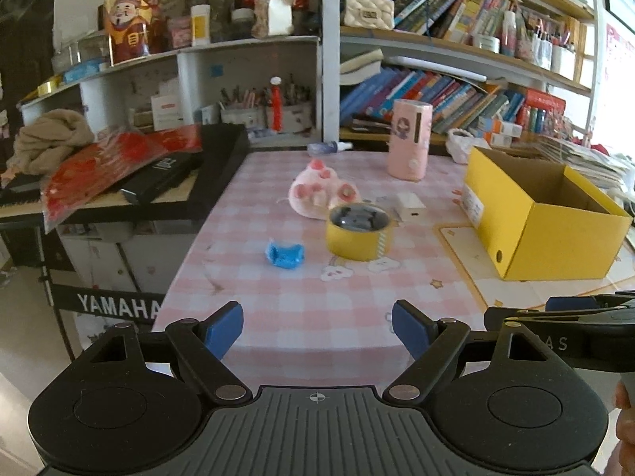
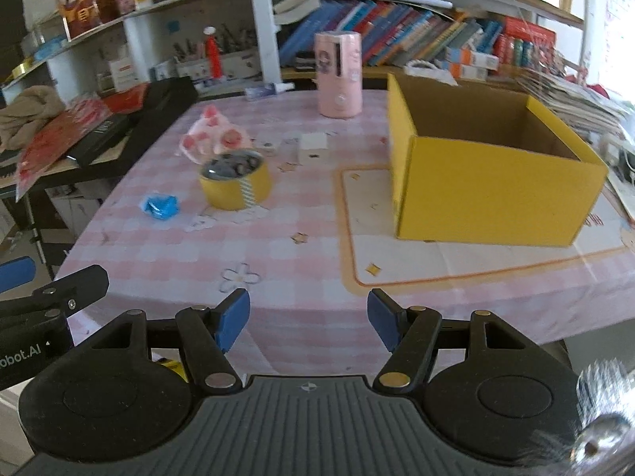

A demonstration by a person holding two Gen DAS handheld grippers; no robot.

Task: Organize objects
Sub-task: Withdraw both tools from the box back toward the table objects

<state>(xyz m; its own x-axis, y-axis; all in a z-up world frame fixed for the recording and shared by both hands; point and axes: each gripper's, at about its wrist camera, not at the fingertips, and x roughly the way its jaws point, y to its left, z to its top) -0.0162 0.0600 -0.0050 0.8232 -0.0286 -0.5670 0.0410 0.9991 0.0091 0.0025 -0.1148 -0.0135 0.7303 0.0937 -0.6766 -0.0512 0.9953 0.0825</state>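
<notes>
Both grippers sit low at the near table edge, side by side. Left gripper point(image 1: 317, 327) has its blue pads spread wide with nothing between them, only pink checked tablecloth point(image 1: 317, 297) under the gap. Right gripper point(image 2: 308, 319) also has its jaws apart and empty, hovering over the cloth just short of the cream mat point(image 2: 476, 254).

Ahead of the left gripper, slightly right of its centre line: yellow tape roll point(image 1: 359, 234) standing on its flat side, dark small items inside its core. Blue crumpled piece point(image 1: 284, 254) lies just left of the roll, apart from it. Behind the roll, touching or nearly so, a pink-and-white soft toy point(image 1: 317, 190). White small box point(image 1: 410, 204) beside the roll on its far right. Pink cylindrical container point(image 1: 408, 139) upright further back, small bottle point(image 1: 329, 146) lying left of it near the far edge.

Yellow cardboard box point(image 2: 488, 190) is open-topped, ahead and right of the right gripper, on the mat, inside looks empty. Bookshelves point(image 1: 456, 91) behind; keyboard stand point(image 1: 115, 305) off to the left of the table.
</notes>
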